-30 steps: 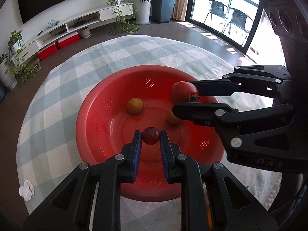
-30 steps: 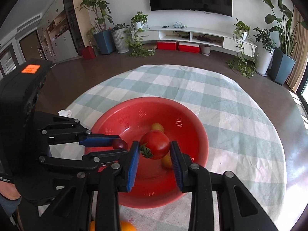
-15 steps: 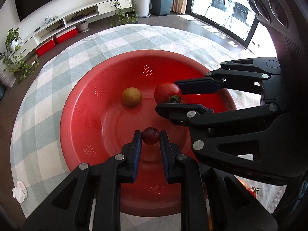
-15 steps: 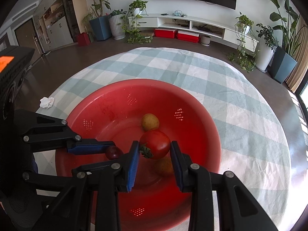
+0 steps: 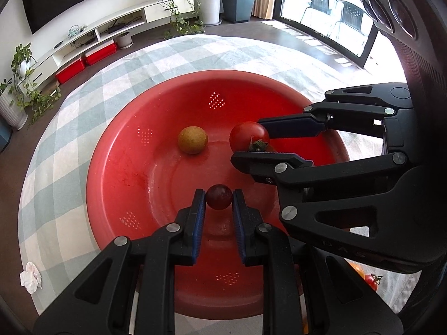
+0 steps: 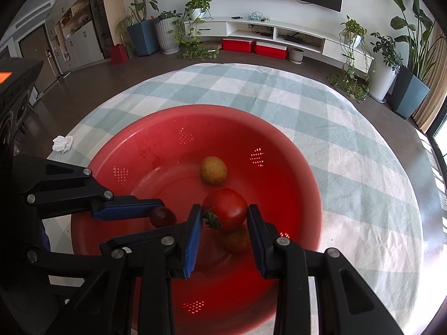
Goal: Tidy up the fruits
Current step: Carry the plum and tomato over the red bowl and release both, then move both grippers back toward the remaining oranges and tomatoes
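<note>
Both grippers are down inside the red bowl [image 5: 106, 150], lower than a second ago: the bowl now fills more of each view and the far rim sits higher.

Left gripper [image 5: 219, 201] has the small dark grape [image 5: 219, 200] between its blue pads, low over the bowl floor near the front. Its jaws have just been opening a little; the pads look to be at the grape's sides, and whether they still press on it I can't tell. I read this as the start of a release.

Right gripper [image 6: 225, 213] is clamped on the red tomato [image 6: 225, 208], stem leaves toward the left pad. The tomato hangs just above a brownish fruit [image 6: 236, 241] lying on the bowl floor, partly hidden under it. No change in this grip over the last second.

1 more yellowish round fruit [image 5: 192, 140] lies loose toward the far side of the bowl, apart from both grippers.

Outside the bowl on the checked cloth [image 6: 349, 150]: a crumpled tissue [image 5: 30, 277] at the left, and a cherry tomato [image 5: 371, 281] at the near right edge, next to something orange that is mostly hidden.

Meaning for the task: 2 fruits are already in, 2 are at drop height, and the grape is likely first to go. At least 1 piece outside is left to collect.
</note>
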The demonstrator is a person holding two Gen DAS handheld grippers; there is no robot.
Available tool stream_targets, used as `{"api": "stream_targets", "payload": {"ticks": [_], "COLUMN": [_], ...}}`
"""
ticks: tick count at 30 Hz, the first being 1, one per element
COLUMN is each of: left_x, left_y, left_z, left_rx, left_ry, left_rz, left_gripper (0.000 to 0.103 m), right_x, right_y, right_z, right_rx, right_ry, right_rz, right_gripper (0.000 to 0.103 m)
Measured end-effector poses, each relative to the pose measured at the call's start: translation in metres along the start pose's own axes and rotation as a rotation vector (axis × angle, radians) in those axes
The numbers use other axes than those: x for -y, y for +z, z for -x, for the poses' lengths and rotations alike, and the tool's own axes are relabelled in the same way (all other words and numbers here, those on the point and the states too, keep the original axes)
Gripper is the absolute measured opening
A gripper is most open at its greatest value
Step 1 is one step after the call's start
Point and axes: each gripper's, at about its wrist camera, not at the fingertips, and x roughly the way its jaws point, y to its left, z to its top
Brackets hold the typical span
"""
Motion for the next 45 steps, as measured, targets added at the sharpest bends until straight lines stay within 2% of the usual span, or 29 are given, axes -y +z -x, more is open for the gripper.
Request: {"api": "stream_targets", "payload": {"ticks": [2, 4, 7, 11, 16, 20, 23, 25, 29, 31, 36, 41, 45], "left_x": [-0.001, -0.004, -0.008, -0.005, -0.002, 0.0, 0.004, 0.009, 0.02, 0.026, 0.047, 0.067, 0.083], "left_y": [0.0, 0.0, -0.001, 0.0, -0.006, -0.018, -0.033, -0.046, -0.077, -0.096, -0.147, -0.189, -0.212], "left_z": [0.001, 0.003, 0.009, 0.021, 0.047, 0.074, 0.096, 0.11, 0.133, 0.141, 0.148, 0.15, 0.149], "left_rx": [0.008, 0.013, 0.035, 0.055, 0.108, 0.157, 0.193, 0.215, 0.251, 0.266, 0.251, 0.24, 0.224], "left_ry": [0.016, 0.034, 0.028, 0.037, 0.038, 0.034, 0.028, 0.022, -0.016, -0.033, -0.068, -0.081, -0.088], "left_rz": [0.002, 0.014, 0.032, 0.024, 0.032, 0.046, 0.057, 0.061, 0.078, 0.089, 0.103, 0.109, 0.098], "left_gripper": [0.027, 0.043, 0.056, 0.058, 0.068, 0.072, 0.079, 0.089, 0.091, 0.095, 0.095, 0.095, 0.095], "right_x": [0.0, 0.001, 0.004, 0.006, 0.009, 0.007, 0.008, 0.009, 0.012, 0.012, 0.0, -0.025, -0.05], "right_y": [0.0, -0.001, -0.002, -0.002, -0.002, -0.005, -0.012, -0.02, -0.047, -0.065, -0.118, -0.166, -0.185], "right_z": [0.0, 0.001, 0.003, 0.008, 0.025, 0.043, 0.062, 0.078, 0.113, 0.129, 0.16, 0.166, 0.158], "right_rx": [0.001, 0.003, 0.005, 0.013, 0.057, 0.091, 0.121, 0.156, 0.24, 0.275, 0.336, 0.339, 0.308], "right_ry": [-0.001, -0.004, -0.012, -0.02, -0.011, -0.01, 0.003, 0.02, 0.074, 0.102, 0.133, 0.125, 0.14], "right_rz": [0.001, 0.001, -0.006, -0.015, -0.042, -0.039, -0.06, -0.08, -0.13, -0.155, -0.185, -0.184, -0.127], "right_gripper": [0.036, 0.036, 0.036, 0.038, 0.055, 0.058, 0.059, 0.065, 0.074, 0.078, 0.081, 0.081, 0.076]}}
